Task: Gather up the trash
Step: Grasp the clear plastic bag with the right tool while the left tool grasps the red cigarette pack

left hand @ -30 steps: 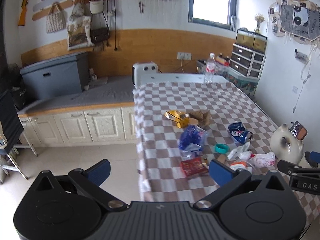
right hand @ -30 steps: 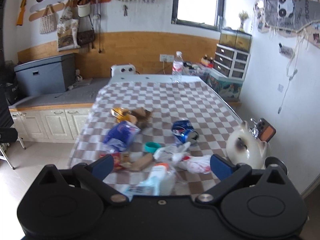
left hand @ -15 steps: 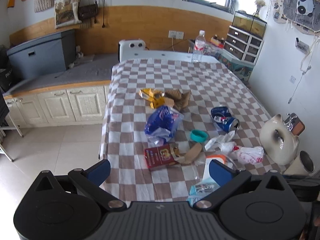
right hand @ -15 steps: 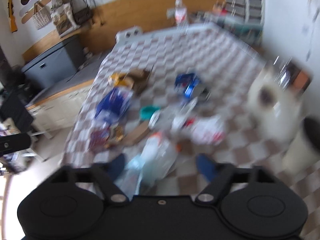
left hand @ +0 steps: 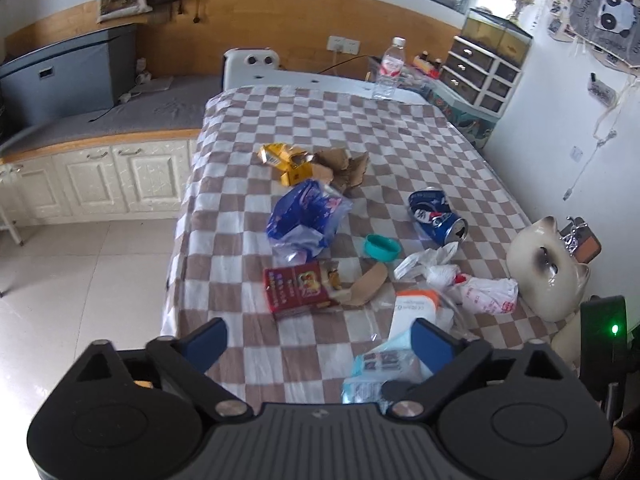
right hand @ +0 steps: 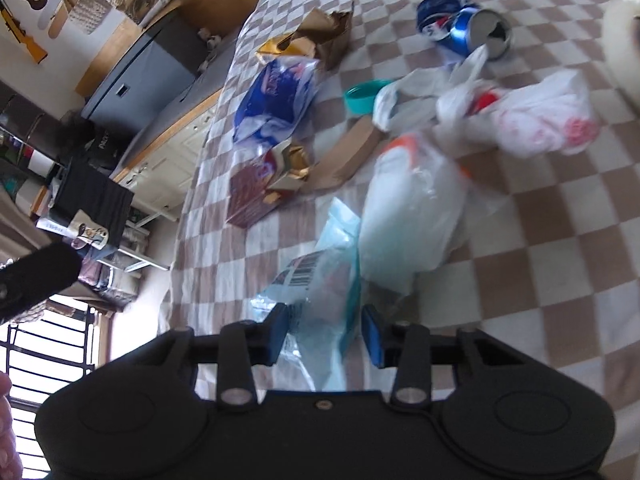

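Trash lies scattered on the checkered tablecloth (left hand: 360,120): a red box (left hand: 298,288), a blue bag (left hand: 304,216), a yellow packet (left hand: 280,158), brown paper (left hand: 344,164), a crushed blue can (left hand: 438,216), a teal lid (left hand: 381,247) and a white plastic bag (left hand: 484,294). My left gripper (left hand: 320,340) hovers over the table's near edge, jaws wide and just starting to close, with only cloth between them. My right gripper (right hand: 325,334) points steeply down. Its jaws are closing on a pale blue wrapper (right hand: 328,280), which fills the gap between the pads. A clear white pouch (right hand: 408,216) lies just beyond.
A cat-shaped ceramic pot (left hand: 544,276) stands at the table's right edge, a water bottle (left hand: 390,68) at the far end. White cabinets (left hand: 100,176) and tiled floor (left hand: 80,280) lie to the left. A black device with a green light (left hand: 604,340) sits at the right.
My right gripper dropped toward the table, rolled, and narrowed its wide jaws around the pale blue wrapper. My left gripper moved in closer over the table and tilted down.
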### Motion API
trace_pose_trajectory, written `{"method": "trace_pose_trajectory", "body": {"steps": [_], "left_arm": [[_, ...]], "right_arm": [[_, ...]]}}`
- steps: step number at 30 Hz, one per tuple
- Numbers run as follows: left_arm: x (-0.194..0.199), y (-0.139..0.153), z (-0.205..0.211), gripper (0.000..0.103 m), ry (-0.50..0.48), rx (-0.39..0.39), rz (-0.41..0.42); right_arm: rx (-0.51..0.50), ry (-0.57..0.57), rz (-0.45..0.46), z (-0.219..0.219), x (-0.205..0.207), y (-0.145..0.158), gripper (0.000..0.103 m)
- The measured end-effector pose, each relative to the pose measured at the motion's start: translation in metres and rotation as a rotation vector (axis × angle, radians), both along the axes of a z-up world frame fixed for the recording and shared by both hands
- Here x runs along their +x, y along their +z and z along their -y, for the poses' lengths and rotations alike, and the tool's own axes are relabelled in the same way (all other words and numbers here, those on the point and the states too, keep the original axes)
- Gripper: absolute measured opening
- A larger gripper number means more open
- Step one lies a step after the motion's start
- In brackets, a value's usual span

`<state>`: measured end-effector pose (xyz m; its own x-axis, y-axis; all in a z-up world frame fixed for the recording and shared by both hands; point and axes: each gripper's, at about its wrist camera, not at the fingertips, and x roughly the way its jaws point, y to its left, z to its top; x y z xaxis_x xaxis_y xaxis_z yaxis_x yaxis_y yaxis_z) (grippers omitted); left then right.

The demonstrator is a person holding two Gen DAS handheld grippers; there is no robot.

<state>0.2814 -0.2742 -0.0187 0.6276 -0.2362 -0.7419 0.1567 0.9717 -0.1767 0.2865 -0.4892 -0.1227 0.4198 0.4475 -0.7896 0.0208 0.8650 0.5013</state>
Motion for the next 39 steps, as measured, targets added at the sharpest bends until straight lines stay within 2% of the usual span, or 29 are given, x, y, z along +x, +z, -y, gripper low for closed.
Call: {"method": "trace_pose_trajectory", "body": {"steps": [4, 8, 11, 16, 19, 22, 27, 29, 32, 37, 39], "left_arm": [[0.024, -0.007, 0.006, 0.087, -0.049, 0.007, 0.028], [0.057, -0.027, 0.008, 0.084, -0.036, -0.045, -0.003], [0.082, -0.044, 0.013, 0.084, -0.106, -0.024, 0.023], [0.139, -0.079, 0.012, 0.084, -0.193, -0.061, -0.064], [0.162, -0.103, 0.006, 0.084, -0.145, -0.118, -0.131], [0.165, -0.120, 0.004, 0.084, -0.116, -0.169, -0.210], [0.129, -0.119, 0.006, 0.084, -0.212, -0.231, -0.272], [0.113, -0.119, 0.012, 0.084, -0.246, -0.208, -0.281], [0.098, -0.120, 0.021, 0.082, -0.232, -0.122, -0.273], [0.093, -0.123, 0.040, 0.064, -0.179, 0.082, -0.271], [0.094, -0.125, 0.041, 0.060, -0.170, 0.095, -0.278]], "right_arm": [[0.000, 0.033, 0.021, -0.003, -0.002, 0.007, 0.029], [-0.003, 0.044, 0.041, 0.003, -0.009, 0.014, 0.025], [0.011, 0.057, 0.055, 0.009, -0.018, 0.020, 0.024], [-0.002, 0.061, 0.059, 0.016, -0.031, 0.024, 0.024], [-0.016, 0.056, 0.053, 0.020, -0.037, 0.025, 0.023], [-0.030, 0.047, 0.058, 0.025, -0.042, 0.028, 0.023], [-0.039, 0.021, 0.059, 0.035, -0.050, 0.033, 0.023], [-0.045, 0.007, 0.051, 0.039, -0.053, 0.033, 0.023], [-0.073, -0.014, 0.040, 0.043, -0.058, 0.033, 0.023], [-0.089, -0.013, 0.008, 0.042, -0.062, 0.028, 0.024], [-0.089, 0.003, -0.003, 0.038, -0.063, 0.026, 0.025]]}}
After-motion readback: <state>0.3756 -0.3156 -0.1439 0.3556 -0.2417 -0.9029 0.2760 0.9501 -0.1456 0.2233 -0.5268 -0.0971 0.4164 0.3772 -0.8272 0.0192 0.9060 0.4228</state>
